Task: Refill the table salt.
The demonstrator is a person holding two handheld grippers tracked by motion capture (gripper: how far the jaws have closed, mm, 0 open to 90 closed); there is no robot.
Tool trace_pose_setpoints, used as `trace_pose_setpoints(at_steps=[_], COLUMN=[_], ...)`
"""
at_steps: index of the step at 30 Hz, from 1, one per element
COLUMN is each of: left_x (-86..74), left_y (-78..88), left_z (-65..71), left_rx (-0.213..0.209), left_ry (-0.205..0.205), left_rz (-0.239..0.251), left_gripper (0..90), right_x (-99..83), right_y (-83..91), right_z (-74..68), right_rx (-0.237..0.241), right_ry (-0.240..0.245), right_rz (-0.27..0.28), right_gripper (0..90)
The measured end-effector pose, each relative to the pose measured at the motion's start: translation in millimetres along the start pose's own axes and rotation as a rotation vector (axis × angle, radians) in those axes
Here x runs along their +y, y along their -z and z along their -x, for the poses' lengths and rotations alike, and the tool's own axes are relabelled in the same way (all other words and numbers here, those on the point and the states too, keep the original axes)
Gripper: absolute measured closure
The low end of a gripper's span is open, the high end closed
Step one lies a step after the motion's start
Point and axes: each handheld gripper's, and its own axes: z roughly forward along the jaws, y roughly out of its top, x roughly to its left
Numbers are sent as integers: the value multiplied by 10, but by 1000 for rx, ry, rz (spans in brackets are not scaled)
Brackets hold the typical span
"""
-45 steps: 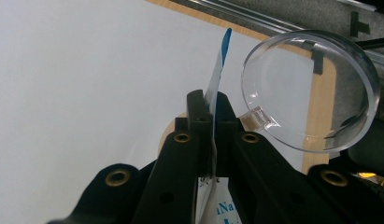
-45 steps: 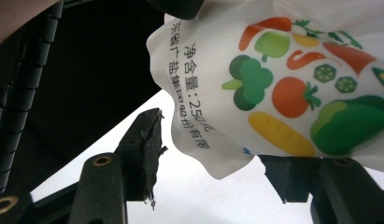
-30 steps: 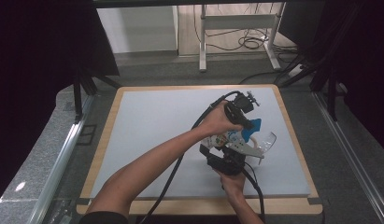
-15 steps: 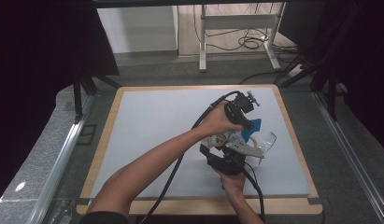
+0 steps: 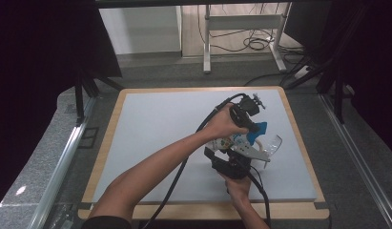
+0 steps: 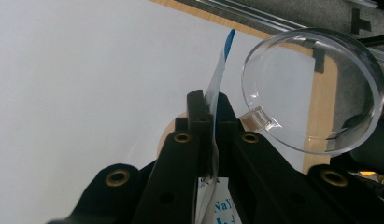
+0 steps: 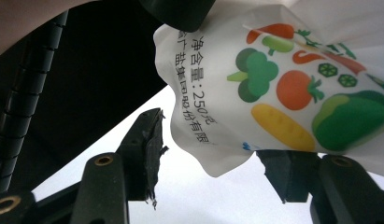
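Right gripper [image 5: 241, 155], nearest the table's front edge in the high view, points away from the person; in its own view the two black jaws stand apart on either side of the lower corner of a white plastic pouch printed with coloured vegetables [image 7: 292, 88], and whether either pad touches the pouch cannot be told. Just beyond it, the left gripper [image 5: 248, 125] is reached across from the person's left forearm; the left gripper view shows its jaws closed flat on the pouch's thin edge, whose blue tip [image 6: 230, 39] stands up past them. One pouch hangs between the two grippers, above the right half of the table.

Beside the pouch lies one clear round plastic bowl [image 5: 272, 143], seen close in the left gripper view as a transparent dome [image 6: 316, 88] with a small tab.

Beneath everything is a pale grey-white board with a light wooden border [image 5: 150, 124]. Metal rails run along both sides. Farther off, dark curtains flank a grey floor, where a white metal stand [image 5: 241, 28] and coiled cables [image 5: 253, 44] sit.

The pouch's printed vegetables and text are readable in the right gripper view.
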Motion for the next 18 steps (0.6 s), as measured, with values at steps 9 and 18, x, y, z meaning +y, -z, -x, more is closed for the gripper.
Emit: trace_pose_setpoints(at_steps=[9, 18], left_x=[-4, -9], left_y=[6, 18], left_z=[0, -9], left_rx=[1, 3], left_ry=[-1, -1], left_rz=[5, 6], left_gripper=[900, 900], right_x=[1, 1], right_y=[-5, -12], right_z=[-1, -5], right_rx=[-1, -3], right_ry=[2, 5], right_rz=[6, 7], right_gripper=[431, 432])
